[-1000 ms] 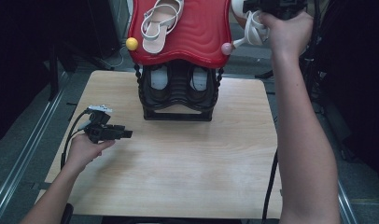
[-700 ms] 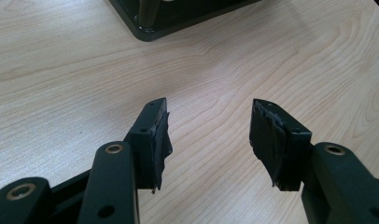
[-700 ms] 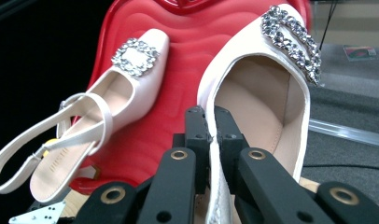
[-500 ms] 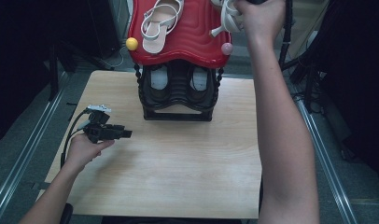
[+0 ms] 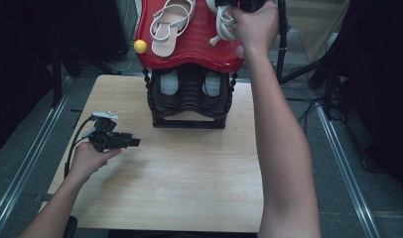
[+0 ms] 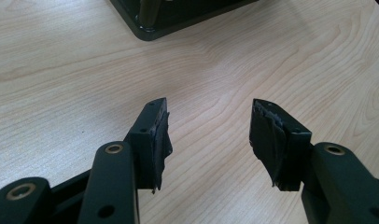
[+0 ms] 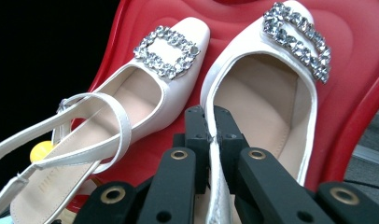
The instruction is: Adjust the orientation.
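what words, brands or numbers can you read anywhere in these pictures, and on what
No text can be read with certainty.
A faint printed mark on the beige insole of the left white slingback shoe with the rhinestone buckle: too blurred and cut off to read.
The red plastic shoe-rack top and the light wooden table: no writing visible.

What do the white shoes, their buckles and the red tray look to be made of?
White shoes: smooth satin-like or faux-leather upper, judging by the soft sheen; the right gripper pinches one by its rim. Buckles: faceted clear stones, probably rhinestones in metal. Red tray: glossy moulded plastic, by its ridges and highlights.
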Demonstrator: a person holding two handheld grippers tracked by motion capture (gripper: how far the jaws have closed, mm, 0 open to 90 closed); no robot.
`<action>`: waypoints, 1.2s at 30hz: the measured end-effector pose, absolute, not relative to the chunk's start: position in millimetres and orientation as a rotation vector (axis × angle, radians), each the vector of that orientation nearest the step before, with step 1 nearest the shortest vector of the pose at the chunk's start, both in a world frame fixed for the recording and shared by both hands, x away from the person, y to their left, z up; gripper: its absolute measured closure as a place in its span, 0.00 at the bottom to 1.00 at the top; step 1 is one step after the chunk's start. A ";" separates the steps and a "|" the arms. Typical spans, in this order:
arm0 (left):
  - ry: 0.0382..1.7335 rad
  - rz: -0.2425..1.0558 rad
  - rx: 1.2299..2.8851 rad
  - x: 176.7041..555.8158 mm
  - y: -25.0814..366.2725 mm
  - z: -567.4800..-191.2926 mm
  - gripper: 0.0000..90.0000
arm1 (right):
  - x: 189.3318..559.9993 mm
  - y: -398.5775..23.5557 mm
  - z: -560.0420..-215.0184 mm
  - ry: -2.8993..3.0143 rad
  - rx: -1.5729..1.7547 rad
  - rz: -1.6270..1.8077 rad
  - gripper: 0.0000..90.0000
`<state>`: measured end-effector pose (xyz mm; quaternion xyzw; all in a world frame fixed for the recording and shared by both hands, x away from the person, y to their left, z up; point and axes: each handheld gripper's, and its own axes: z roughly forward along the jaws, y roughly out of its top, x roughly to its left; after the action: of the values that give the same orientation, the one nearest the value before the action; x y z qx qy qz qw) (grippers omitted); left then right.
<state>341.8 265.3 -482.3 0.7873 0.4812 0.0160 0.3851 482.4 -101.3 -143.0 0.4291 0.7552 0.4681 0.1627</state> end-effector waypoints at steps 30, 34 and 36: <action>1.222 0.043 2.015 341.9 264.2 -483.2 0.53 | 481.3 -84.1 -173.5 2.159 1.163 1.323 0.98; 1.220 0.042 2.020 341.8 263.6 -483.2 0.53 | 479.8 -83.0 -174.8 2.160 1.159 1.322 0.98; 1.220 0.042 2.016 341.7 263.3 -483.1 0.53 | 480.7 -81.8 -176.4 2.180 1.161 1.293 0.98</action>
<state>341.7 263.3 -483.1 0.7903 0.4785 0.0165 0.3823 480.7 -81.8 -176.4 0.4099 0.7698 0.4566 0.1758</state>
